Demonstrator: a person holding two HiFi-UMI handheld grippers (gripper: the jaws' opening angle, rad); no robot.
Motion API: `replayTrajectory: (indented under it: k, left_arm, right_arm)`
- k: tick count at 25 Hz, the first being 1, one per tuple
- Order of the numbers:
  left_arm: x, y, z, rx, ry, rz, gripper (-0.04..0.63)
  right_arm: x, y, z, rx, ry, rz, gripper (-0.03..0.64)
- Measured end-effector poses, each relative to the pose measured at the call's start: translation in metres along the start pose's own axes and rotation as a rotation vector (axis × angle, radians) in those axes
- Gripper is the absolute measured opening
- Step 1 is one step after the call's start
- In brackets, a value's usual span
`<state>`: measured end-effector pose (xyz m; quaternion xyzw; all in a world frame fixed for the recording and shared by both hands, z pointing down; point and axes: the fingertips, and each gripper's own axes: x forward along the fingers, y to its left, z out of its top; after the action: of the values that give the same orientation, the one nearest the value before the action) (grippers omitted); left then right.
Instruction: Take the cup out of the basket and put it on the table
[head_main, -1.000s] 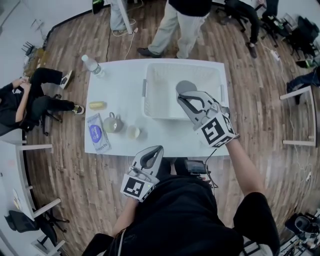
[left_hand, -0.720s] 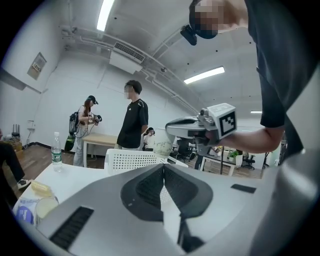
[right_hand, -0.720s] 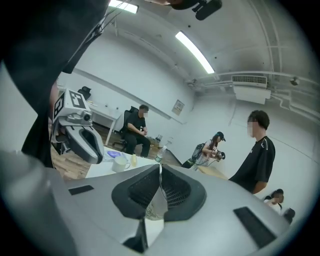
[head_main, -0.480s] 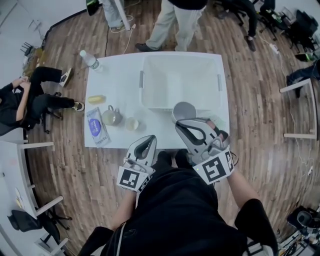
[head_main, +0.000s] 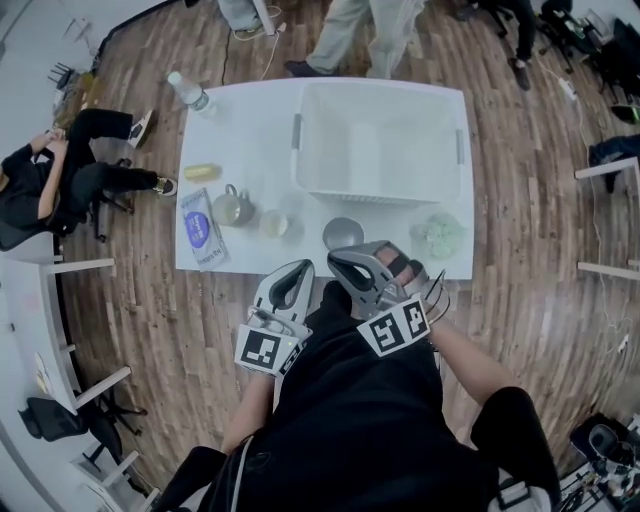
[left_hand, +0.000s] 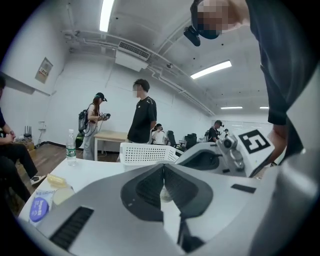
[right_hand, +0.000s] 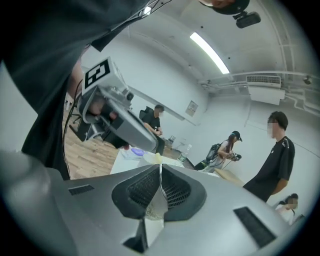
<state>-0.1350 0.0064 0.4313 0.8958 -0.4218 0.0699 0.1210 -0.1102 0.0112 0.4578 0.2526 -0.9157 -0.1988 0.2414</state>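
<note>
Head camera steeply down, table (head_main: 250, 130) at upper frame; gripper cameras low, along own jaws, table shared.

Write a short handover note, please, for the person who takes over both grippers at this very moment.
Left gripper: fingers shut, empty, near the front edge of the table.
Right gripper: fingers shut on the wall of the cup.
The cup is outside the basket, by the table's front edge; I cannot tell if it already rests there.
Done: cup taken out.
Left: set it down if needed, open the right fingers, draw back.
</note>
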Motion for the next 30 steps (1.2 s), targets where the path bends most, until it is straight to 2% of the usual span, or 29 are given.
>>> replayTrajectory:
  k: [5,12,18,30]
  left_arm:
    - [-0.011,0.005,-0.007,-0.018,0.014,0.030,0.010]
    - [-0.019,0.016,-0.017,-0.028,0.032,0.061,0.010]
    - [-0.024,0.027,-0.021,-0.035,0.042,0.074,0.009]
    - [-0.020,0.039,-0.019,-0.039,0.036,0.056,0.011]
  right_arm:
    - [0.042,0.036,-0.048,-0.048,0.070,0.040,0.034]
    - [0.090,0.065,-0.108,-0.115,0.169,0.009,0.034]
    - [0.105,0.064,-0.125,-0.047,0.189,-0.063,0.034]
    - [0.111,0.062,-0.138,0.027,0.212,-0.095,0.035]
